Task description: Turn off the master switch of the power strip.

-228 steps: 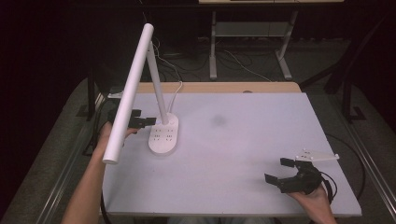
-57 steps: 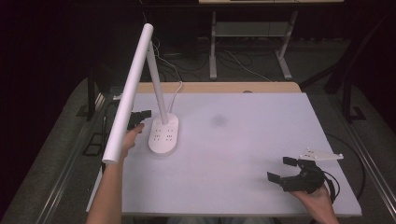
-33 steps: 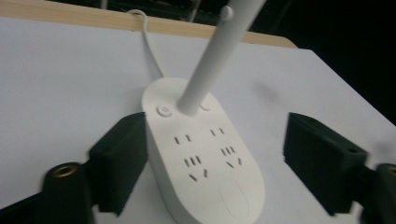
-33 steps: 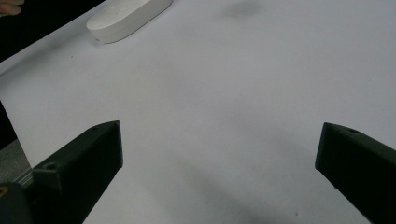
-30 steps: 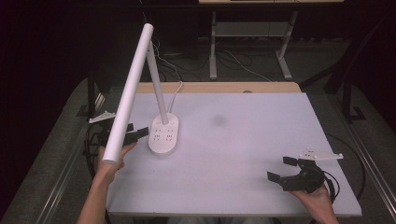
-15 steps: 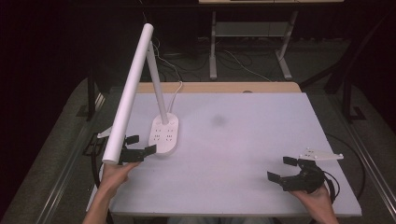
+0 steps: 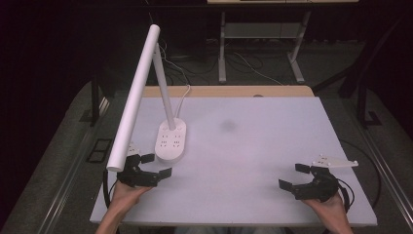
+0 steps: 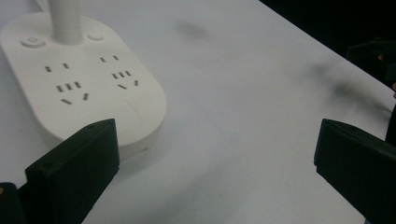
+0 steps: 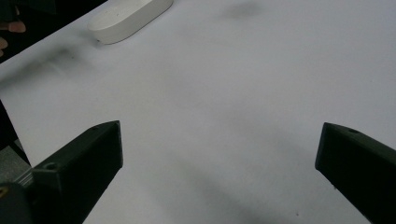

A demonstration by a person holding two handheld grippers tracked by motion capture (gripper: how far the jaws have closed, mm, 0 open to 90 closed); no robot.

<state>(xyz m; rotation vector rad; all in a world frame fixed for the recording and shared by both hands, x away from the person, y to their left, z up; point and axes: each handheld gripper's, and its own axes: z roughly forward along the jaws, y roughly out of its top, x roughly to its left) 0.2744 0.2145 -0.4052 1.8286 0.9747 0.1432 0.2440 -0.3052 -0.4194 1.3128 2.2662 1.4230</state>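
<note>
Dark floor and trailing cables surround the white bench (image 7: pixel 272 146), which carries a single thing: a white desk lamp (image 7: pixel 146 92) with a long tube head slanting from high at the back down toward the near left edge. Its slim stem rises from an oval base (image 7: pixel 170 141) that doubles as a socket strip (rows of plug holes and two round buttons show clearly in the left gripper view (image 8: pixel 84 88)).

At the near left corner, the left gripper (image 7: pixel 152 165) is held just short of the base, beneath the low end of the tube head. Its jaws have just been opening and now stand spread wide with nothing between them; ahead of the left-hand jaw sits the rounded near end of the base, close but not touching, and bare bench lies ahead of the other jaw.

Well apart at the near right corner, the right gripper (image 7: pixel 295 176) hovers low over bare bench, a grey three-cornered plate on top. Its jaws are likewise spread and empty (image 9: pixel 219 168). From it, the lamp base lies far off across the bench, toward the upper left of its own view (image 9: pixel 130 18).
</note>
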